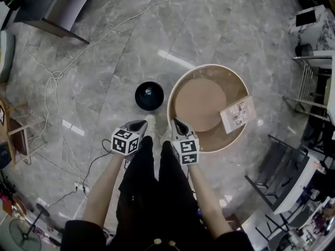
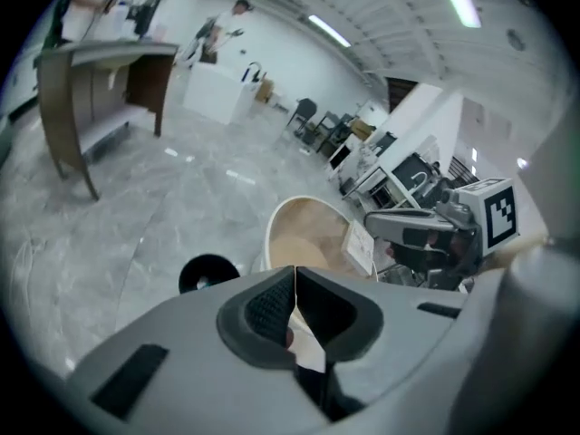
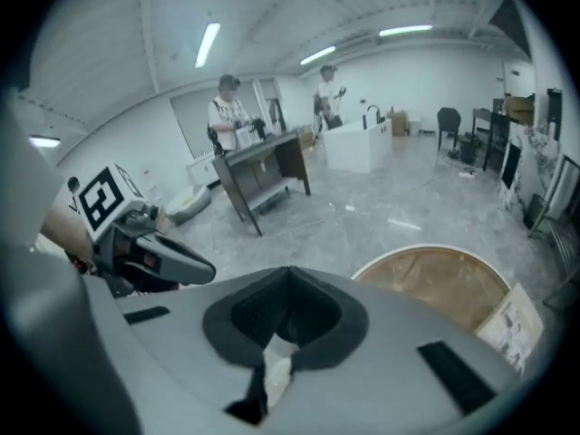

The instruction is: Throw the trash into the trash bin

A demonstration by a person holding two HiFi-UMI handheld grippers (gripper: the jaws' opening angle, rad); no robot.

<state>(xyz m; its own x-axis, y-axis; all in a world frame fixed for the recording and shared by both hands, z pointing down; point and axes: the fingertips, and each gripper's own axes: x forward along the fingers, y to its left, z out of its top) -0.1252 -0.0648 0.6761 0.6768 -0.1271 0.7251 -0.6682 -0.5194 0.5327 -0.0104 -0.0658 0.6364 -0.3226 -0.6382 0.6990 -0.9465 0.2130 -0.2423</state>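
Observation:
A small round black bin stands on the grey marble floor just ahead of my white shoes. Right of it stands a wide round tub with a white rim and tan inside; a white printed box leans on its right edge. My left gripper hangs over my left foot with its pads meeting. My right gripper is beside it near the tub's rim, jaws together. Something white shows through the gap behind each pair of pads; whether it is held I cannot tell.
Loose white and black cables trail over the floor at the left. A dark desk stands at the far left. Metal racks and chairs crowd the right side. Two people stand at distant tables.

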